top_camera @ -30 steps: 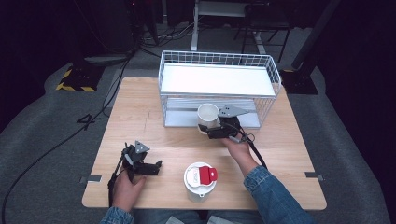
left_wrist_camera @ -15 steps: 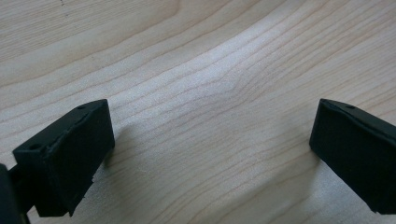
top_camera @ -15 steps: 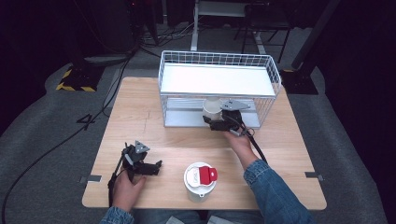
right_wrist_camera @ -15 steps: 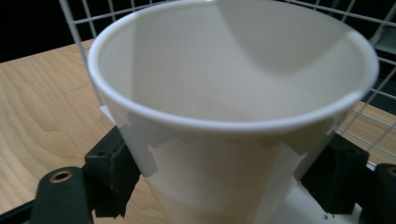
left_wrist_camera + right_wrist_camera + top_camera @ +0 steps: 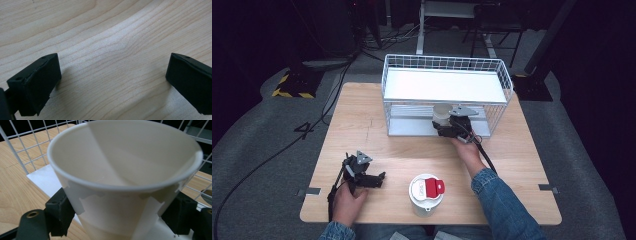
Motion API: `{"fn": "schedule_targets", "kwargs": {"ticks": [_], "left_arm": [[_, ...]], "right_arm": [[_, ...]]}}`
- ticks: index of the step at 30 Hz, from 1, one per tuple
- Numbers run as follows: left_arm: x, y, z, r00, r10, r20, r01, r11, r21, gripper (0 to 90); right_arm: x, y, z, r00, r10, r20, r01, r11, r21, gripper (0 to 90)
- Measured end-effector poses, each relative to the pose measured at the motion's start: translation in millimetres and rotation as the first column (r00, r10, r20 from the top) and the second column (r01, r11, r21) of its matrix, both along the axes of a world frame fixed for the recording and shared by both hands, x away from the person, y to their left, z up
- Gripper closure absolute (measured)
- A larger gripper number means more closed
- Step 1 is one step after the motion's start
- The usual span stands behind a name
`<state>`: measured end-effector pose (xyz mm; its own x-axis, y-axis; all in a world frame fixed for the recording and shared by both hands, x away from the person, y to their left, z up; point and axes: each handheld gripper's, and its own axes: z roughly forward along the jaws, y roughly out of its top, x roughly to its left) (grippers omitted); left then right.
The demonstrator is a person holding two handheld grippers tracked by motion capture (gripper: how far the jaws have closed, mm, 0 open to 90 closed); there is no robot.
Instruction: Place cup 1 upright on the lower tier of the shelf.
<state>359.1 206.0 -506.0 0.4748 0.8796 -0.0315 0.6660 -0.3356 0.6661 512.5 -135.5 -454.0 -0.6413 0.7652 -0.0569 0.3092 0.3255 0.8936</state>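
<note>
Right gripper (image 5: 443, 126) clamps cup (image 5: 125, 182) inside rack's (image 5: 447, 65) lower tier; left gripper (image 5: 379, 179) released, resting on table (image 5: 412, 150).

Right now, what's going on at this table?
A person works with a gripper in each hand. The right gripper is shut on a white paper cup, holding it upright at the lower shelf of the white wire rack. The left gripper rests open on the wooden table, with nothing between its jaws. A white lidded container with a red tab stands near the front edge, untouched.
</note>
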Motion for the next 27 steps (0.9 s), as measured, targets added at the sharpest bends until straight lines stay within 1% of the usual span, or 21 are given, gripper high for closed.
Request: {"fn": "schedule_targets", "kwargs": {"ticks": [2, 5, 8, 10, 12, 17, 20, 23, 27], "left_arm": [[0.0, 0.0, 0.0, 1.0000, -0.001, 0.000, 0.001, 1.0000, 0.001, 0.4], [0.0, 0.0, 0.0, 1.0000, 0.000, 0.000, 0.000, 1.0000, 0.000, 0.4], [0.0, 0.0, 0.0, 1.0000, 0.000, 0.000, 0.000, 1.0000, 0.000, 0.4], [0.0, 0.0, 0.0, 1.0000, 0.000, 0.000, 0.000, 1.0000, 0.000, 0.4], [0.0, 0.0, 0.0, 1.0000, 0.000, 0.000, 0.000, 1.0000, 0.000, 0.4], [0.0, 0.0, 0.0, 1.0000, 0.000, 0.000, 0.000, 1.0000, 0.000, 0.4], [0.0, 0.1, 0.1, 1.0000, -0.001, -0.001, 0.001, 1.0000, 0.001, 0.4], [0.0, 0.0, 0.0, 1.0000, -0.001, -0.001, 0.001, 1.0000, 0.001, 0.4], [0.0, 0.0, 0.0, 1.0000, 0.000, 0.000, 0.000, 1.0000, 0.000, 0.4]], "right_arm": [[1.6, -0.2, -1.5, 1.0000, -0.009, -0.001, 0.009, 0.9999, 0.006, 22.5], [3.6, -0.7, -2.8, 0.9999, -0.016, 0.001, 0.016, 0.9999, -0.001, 22.5], [5.6, -0.9, -4.2, 0.9996, -0.027, -0.003, 0.027, 0.9996, 0.008, 22.5], [6.8, -1.0, -5.5, 0.9995, -0.031, -0.006, 0.031, 0.9995, 0.005, 22.5], [7.8, -0.9, -6.9, 0.9995, -0.031, -0.001, 0.031, 0.9995, -0.003, 22.5], [8.7, -0.3, -8.4, 0.9991, -0.037, 0.019, 0.037, 0.9993, -0.002, 22.5], [8.7, 0.6, -9.8, 0.9992, -0.039, 0.009, 0.039, 0.9992, -0.003, 22.5], [9.7, 2.1, -12.2, 0.9992, -0.038, 0.009, 0.038, 0.9992, -0.011, 22.5], [13.6, 1.6, -14.7, 0.9989, -0.047, 0.007, 0.047, 0.9989, -0.001, 22.5]]}}
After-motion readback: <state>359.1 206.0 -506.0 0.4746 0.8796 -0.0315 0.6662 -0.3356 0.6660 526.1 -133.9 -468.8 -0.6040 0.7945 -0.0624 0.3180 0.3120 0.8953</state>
